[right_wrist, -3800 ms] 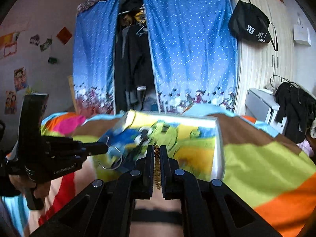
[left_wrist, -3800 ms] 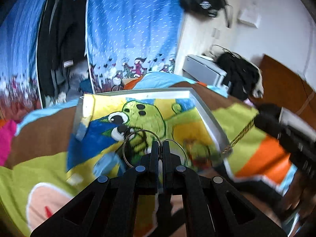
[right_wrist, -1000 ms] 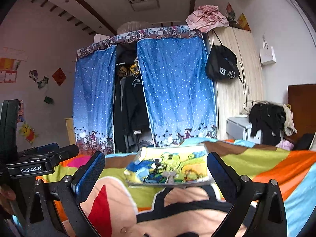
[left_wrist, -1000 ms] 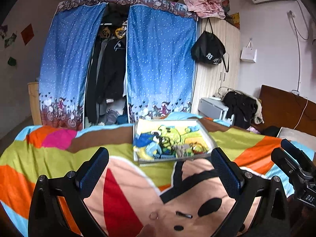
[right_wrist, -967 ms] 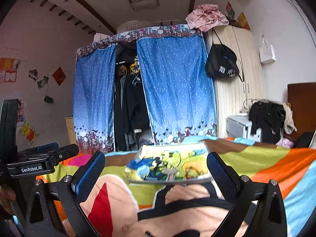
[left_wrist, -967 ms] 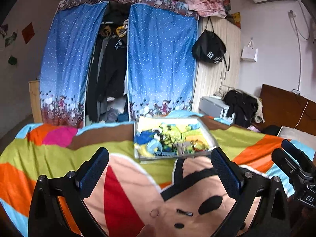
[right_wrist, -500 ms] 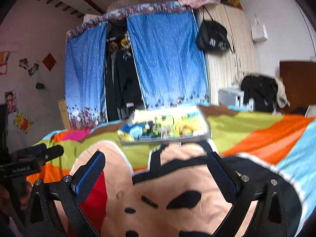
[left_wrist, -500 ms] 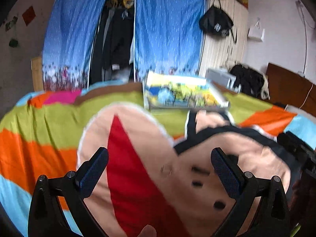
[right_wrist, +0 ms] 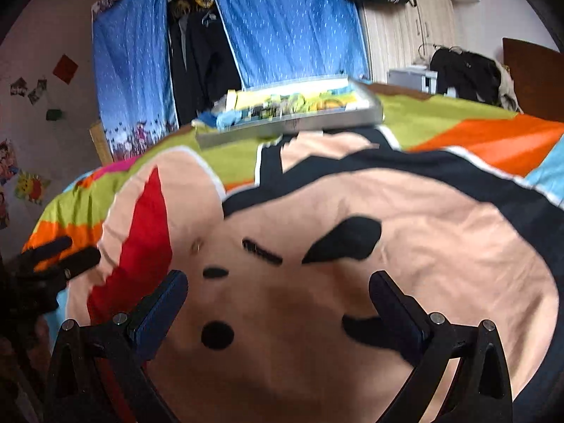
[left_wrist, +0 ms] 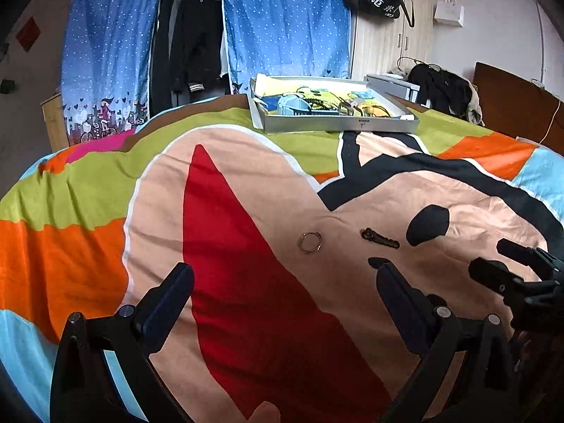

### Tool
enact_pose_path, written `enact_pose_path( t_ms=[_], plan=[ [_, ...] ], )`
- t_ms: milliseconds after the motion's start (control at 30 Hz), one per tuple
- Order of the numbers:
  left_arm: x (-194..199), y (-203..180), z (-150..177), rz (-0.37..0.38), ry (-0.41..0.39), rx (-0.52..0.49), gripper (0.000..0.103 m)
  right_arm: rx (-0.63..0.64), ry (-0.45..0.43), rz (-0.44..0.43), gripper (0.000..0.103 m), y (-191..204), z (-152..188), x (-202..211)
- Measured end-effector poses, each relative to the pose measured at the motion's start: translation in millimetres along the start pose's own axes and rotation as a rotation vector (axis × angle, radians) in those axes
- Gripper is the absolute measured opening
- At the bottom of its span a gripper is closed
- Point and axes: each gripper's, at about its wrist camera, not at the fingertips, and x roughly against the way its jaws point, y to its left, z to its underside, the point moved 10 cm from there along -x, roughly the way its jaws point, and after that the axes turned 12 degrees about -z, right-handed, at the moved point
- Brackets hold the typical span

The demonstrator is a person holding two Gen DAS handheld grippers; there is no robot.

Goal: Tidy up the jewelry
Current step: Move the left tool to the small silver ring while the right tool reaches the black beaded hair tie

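Left tongs (left_wrist: 283,290) spread wide, gripping nothing, above the bed quilt (left_wrist: 229,246) | right tongs (right_wrist: 278,294) likewise spread and bare | silver ring (left_wrist: 310,241) lying on quilt, just beside dark hair clip (left_wrist: 379,238), apart | tray (left_wrist: 338,125) of jewelry at far edge of bed, well apart from both.

Motion blur smears the right wrist view, reducing the ring (right_wrist: 196,245) to a faint smudge on the bedspread (right_wrist: 440,232). Contents of the tray (left_wrist: 335,125) at the bedspread's far edge are too small to identify. The right gripper (left_wrist: 507,268) is cut off at the frame's edge.
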Motion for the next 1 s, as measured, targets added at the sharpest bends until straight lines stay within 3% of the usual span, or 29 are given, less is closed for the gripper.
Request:
enact_pose_path(
  t_ms=[367,1000],
  plan=[
    [-23.8,3.7,6.0,0.042,0.078,0.03,0.101,0.0,0.067,0.017,0.103,-5.0,13.7,-19.2],
    [-58.3,4.2,10.5,0.054,0.146,-0.011,0.101,-0.008,0.151,0.05,0.103,-23.0,20.6,-51.7]
  ],
)
